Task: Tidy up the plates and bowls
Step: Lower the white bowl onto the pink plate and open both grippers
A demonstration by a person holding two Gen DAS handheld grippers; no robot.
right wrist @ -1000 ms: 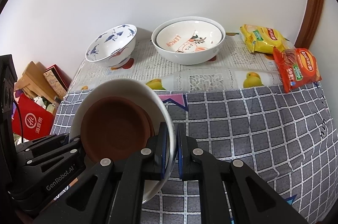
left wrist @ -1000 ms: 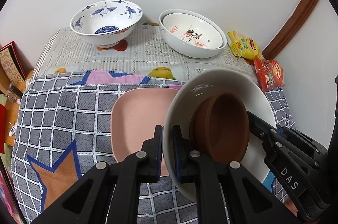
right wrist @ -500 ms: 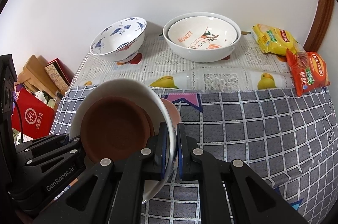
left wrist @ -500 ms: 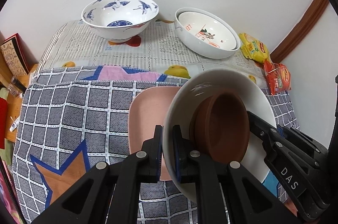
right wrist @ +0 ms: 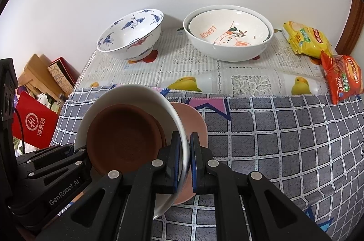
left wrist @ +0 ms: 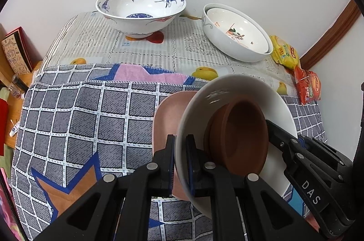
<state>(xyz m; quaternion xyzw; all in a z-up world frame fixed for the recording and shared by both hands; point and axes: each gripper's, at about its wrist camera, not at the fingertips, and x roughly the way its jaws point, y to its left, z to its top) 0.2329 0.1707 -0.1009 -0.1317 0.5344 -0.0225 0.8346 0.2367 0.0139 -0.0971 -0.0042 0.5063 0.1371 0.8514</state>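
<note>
A white bowl (left wrist: 238, 90) with a brown bowl (left wrist: 238, 138) nested inside is held above the table by both grippers. My left gripper (left wrist: 180, 163) is shut on its left rim; my right gripper (right wrist: 186, 163) is shut on its right rim (right wrist: 163, 102). The brown bowl (right wrist: 122, 138) also shows in the right wrist view. A pink plate (left wrist: 168, 115) lies on the checked cloth under the held bowl, partly hidden; it shows in the right wrist view too (right wrist: 193, 120). At the back stand a blue-and-white crane bowl (left wrist: 141, 11) and a white stack with a lemon-print bowl inside (right wrist: 227, 34).
A grey checked cloth (left wrist: 91, 115) covers the table's near half, a printed cover (left wrist: 177, 47) the far half. Yellow (right wrist: 304, 38) and orange (right wrist: 343, 77) snack packets lie at the back right. Boxes and a red bag (right wrist: 34, 122) sit off the left edge.
Both grippers have carried the nested bowls to the left and slightly back. The pink plate is now more covered by the held bowl.
</note>
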